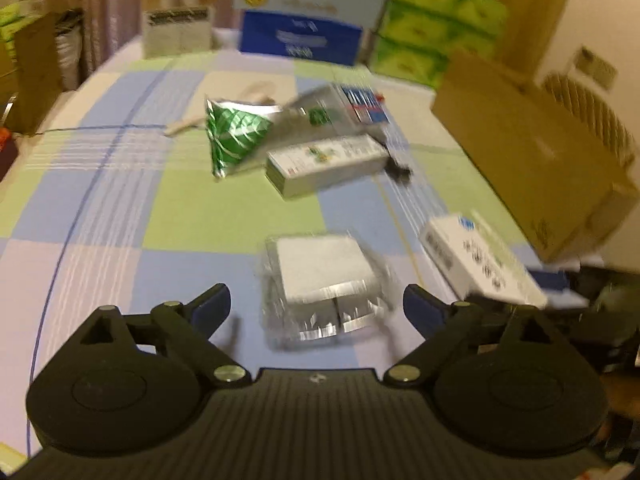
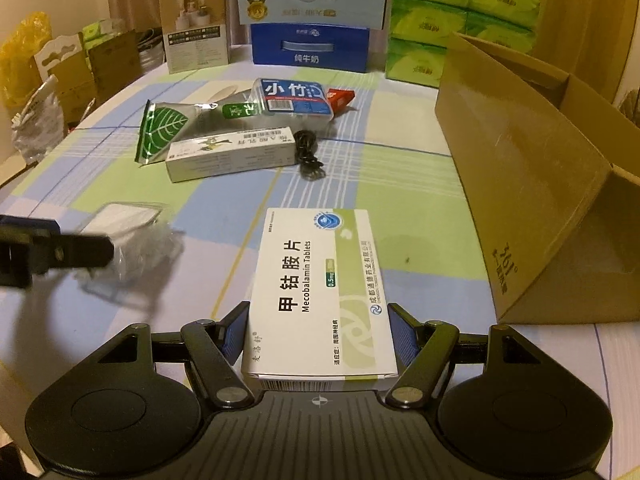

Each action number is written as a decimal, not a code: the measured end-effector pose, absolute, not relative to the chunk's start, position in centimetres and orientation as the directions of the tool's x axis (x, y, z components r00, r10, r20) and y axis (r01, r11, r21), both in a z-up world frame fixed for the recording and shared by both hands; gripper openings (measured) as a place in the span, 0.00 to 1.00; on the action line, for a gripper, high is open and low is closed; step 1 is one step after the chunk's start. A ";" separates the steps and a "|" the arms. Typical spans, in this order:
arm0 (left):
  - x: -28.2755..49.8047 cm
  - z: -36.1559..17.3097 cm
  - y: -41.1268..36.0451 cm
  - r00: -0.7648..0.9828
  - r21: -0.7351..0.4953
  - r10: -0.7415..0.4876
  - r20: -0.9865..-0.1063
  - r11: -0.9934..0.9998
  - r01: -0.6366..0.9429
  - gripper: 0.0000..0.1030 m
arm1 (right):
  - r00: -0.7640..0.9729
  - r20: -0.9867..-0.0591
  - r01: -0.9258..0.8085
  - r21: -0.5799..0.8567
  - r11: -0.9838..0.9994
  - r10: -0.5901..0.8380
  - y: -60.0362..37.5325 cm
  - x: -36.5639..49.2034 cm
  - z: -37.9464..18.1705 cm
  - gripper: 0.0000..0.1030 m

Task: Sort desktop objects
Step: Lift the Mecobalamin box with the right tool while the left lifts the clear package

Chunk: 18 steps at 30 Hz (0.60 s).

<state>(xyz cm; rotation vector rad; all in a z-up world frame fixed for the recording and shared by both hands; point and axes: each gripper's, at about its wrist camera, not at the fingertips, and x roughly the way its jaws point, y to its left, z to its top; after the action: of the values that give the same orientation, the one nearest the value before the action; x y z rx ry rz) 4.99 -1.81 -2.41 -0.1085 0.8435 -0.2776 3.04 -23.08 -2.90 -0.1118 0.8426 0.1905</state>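
My right gripper [image 2: 318,330] is clamped on the white tablet box [image 2: 320,292], one blue pad pressed against each long side, the near end of the box tucked in between my fingers [image 2: 236,330] and the far end sticking out forward above the checked tablecloth [image 2: 420,216]. From my left wrist camera that same box [image 1: 482,258] shows at the right edge, tilted and blurred, with the right gripper's dark frame under it. My left gripper [image 1: 316,306] stands wide open with nothing pinched; the clear-wrapped white packet [image 1: 324,290] lies on the cloth ahead of the gap between my blue fingertips [image 1: 212,306], and as far as I can tell through the blur neither pad touches it. In the right wrist view one left finger [image 2: 56,252] reaches in from the left edge, overlapping that packet [image 2: 128,240]. Farther up the table lie a green leaf-print pouch [image 2: 160,132], a long white carton [image 2: 232,154], a coiled black cable [image 2: 308,154] and a blue-labelled clear pack [image 2: 294,98]. An open cardboard box [image 2: 520,184] sits on its side at the right, well apart from the left gripper and near the box I hold.
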 end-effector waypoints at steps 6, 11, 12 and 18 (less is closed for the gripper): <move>6.2 -2.9 -2.7 0.644 -0.225 -0.266 -0.717 0.963 0.147 0.88 | 0.646 -0.756 -0.199 -0.036 0.979 0.103 -23.5 3.3 -3.5 0.66; 4.3 -3.2 -4.4 0.660 -0.135 -0.243 -0.711 0.968 0.212 0.90 | 0.644 -0.758 -0.185 -0.029 0.982 0.099 -24.0 3.4 -3.5 0.66; 3.9 -3.3 -4.8 0.669 -0.111 -0.235 -0.706 0.968 0.223 0.91 | 0.644 -0.759 -0.183 -0.027 0.983 0.099 -24.0 3.4 -3.5 0.66; 3.3 -4.5 -6.0 0.671 -0.100 -0.213 -0.710 0.974 0.202 0.90 | 0.640 -0.762 -0.185 -0.028 0.982 0.098 -24.2 3.4 -3.6 0.66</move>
<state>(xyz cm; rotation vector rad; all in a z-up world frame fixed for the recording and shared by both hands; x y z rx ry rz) 3.32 -6.00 -4.49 -0.0134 0.8015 -0.2337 3.41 -24.16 -3.64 -0.1069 0.8612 0.1617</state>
